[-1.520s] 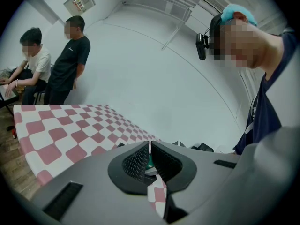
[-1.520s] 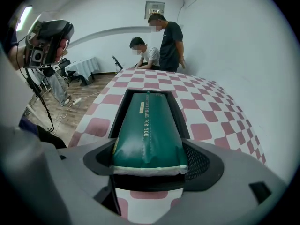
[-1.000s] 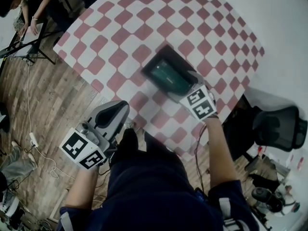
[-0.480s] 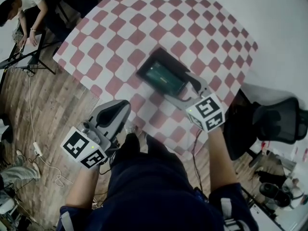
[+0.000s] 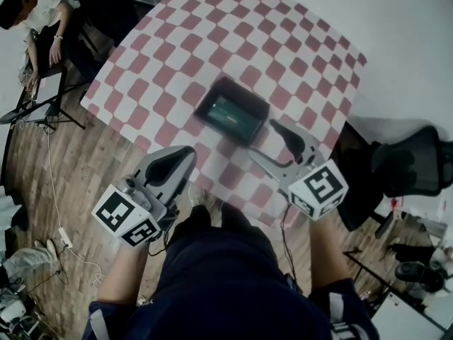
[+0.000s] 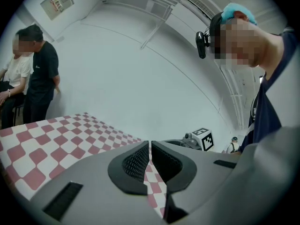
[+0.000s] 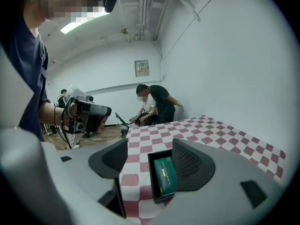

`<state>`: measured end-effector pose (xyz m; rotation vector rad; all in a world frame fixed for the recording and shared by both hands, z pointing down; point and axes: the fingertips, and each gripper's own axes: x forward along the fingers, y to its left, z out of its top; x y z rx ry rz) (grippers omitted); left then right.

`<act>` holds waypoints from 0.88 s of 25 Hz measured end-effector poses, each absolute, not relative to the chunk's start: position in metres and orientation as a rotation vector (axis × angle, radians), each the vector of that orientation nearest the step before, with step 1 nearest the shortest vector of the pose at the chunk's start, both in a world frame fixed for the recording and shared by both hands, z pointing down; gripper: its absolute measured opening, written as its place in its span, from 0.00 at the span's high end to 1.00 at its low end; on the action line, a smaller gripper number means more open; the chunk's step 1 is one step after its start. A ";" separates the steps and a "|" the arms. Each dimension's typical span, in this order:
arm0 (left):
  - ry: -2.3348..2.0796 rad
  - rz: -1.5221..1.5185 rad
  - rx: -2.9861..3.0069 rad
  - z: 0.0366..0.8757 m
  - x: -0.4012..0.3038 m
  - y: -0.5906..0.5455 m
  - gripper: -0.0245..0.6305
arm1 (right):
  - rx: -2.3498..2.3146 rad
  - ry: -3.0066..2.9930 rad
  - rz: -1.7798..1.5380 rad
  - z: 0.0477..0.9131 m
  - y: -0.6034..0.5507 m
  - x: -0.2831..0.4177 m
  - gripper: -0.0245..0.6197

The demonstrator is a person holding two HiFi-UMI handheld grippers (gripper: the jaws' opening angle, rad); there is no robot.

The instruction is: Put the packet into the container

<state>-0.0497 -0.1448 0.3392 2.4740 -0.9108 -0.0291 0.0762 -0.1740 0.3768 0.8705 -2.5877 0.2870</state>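
A black container sits on the red-and-white checked table, and the green packet lies flat inside it. My right gripper hovers just this side of the container, apart from it. Its jaws are closing and there is nothing between them. In the right gripper view the packet and the container show beyond the right gripper. My left gripper stays at the table's near edge, shut and empty. The left gripper points along the table in its own view.
An office chair stands off the table's right side. Two people are at the far left by a stand, and cables lie on the wooden floor. My legs are close against the table's near edge.
My right gripper has drawn back from the container toward me, and its jaws have narrowed. The packet stays in the container. The left gripper has not moved.
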 end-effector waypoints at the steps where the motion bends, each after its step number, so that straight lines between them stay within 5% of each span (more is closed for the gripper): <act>1: -0.902 -0.028 2.483 0.337 -0.047 -0.144 0.90 | 0.896 -2.600 0.288 0.371 -0.172 0.078 0.51; 13: -0.818 -0.020 2.555 0.317 -0.028 -0.132 0.90 | 1.115 -2.676 0.330 0.325 -0.139 0.100 0.89; 22: -0.767 -0.008 2.597 0.310 -0.018 -0.127 0.90 | 1.168 -2.708 0.396 0.320 -0.123 0.108 0.94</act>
